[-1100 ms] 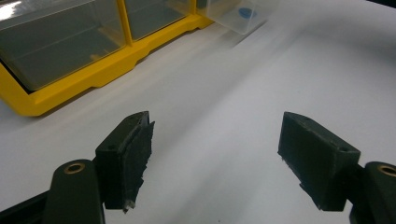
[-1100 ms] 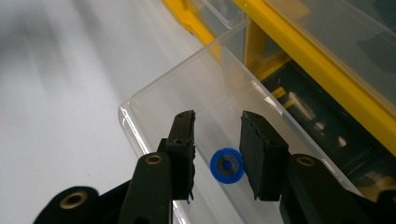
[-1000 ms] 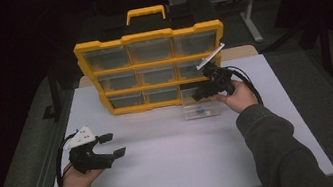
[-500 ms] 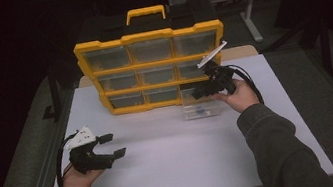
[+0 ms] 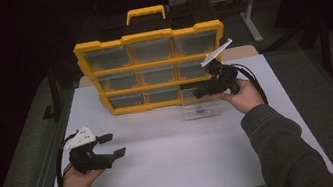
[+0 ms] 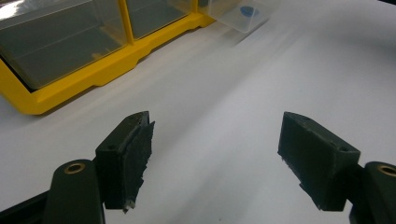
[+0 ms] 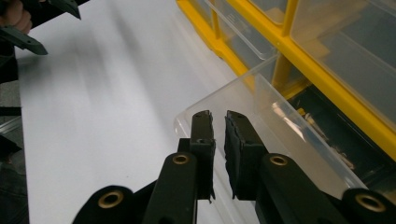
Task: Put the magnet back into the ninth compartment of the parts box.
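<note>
A yellow organizer with clear drawers stands upright at the back of the white table. One clear drawer is out on the table in front of its lower right corner, with a small blue item inside. My right gripper is shut on the drawer's wall, and the jaws pinch the thin clear rim. My left gripper rests at the table's front left, open and holding nothing.
The organizer's dark open slot lies just behind the pulled drawer. A yellow carry handle tops the organizer. Bare white tabletop stretches between the two grippers. The surroundings beyond the table edges are dark.
The right gripper has shifted very slightly at the clear drawer. The left gripper has not moved.
</note>
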### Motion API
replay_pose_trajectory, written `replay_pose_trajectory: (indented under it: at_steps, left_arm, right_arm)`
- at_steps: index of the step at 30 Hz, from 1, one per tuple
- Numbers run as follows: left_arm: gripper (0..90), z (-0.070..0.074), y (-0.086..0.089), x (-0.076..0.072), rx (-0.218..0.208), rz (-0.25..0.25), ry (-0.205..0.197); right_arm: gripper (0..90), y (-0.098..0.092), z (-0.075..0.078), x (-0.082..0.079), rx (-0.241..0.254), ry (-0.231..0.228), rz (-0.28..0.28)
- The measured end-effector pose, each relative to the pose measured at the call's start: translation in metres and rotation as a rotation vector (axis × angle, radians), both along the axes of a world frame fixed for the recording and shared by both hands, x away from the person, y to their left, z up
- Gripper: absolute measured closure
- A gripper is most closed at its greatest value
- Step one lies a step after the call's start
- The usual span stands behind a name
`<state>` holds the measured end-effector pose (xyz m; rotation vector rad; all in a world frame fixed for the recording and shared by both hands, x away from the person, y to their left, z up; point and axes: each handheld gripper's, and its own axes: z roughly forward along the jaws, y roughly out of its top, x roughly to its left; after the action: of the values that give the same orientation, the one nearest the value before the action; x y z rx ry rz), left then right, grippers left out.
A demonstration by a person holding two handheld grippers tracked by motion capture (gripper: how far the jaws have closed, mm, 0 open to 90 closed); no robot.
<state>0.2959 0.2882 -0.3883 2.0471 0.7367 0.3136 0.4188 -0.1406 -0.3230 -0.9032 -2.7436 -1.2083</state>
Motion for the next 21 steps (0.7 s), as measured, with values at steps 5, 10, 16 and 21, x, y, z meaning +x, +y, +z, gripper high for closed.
replay_pose_trajectory:
  at_steps: [5, 10, 16, 21]
  left_arm:
    - [25.1, 0.0, 0.0, 0.0, 0.002, -0.002, -0.003]
    - [25.1, 0.0, 0.0, 0.0, 0.001, -0.001, -0.003]
    - [25.1, 0.0, 0.0, 0.001, 0.003, -0.002, -0.003]
    - [25.1, 0.0, 0.0, 0.001, 0.002, -0.002, -0.001]
  right_arm:
    - [82.3, 0.0, 0.002, -0.004, -0.006, -0.001, 0.014]
    - [85.9, -0.002, 0.003, -0.008, -0.01, -0.002, 0.029]
    - [88.0, -0.004, 0.003, -0.014, -0.016, -0.005, 0.029]
    - [88.3, -0.004, 0.0, -0.018, -0.02, -0.001, 0.033]
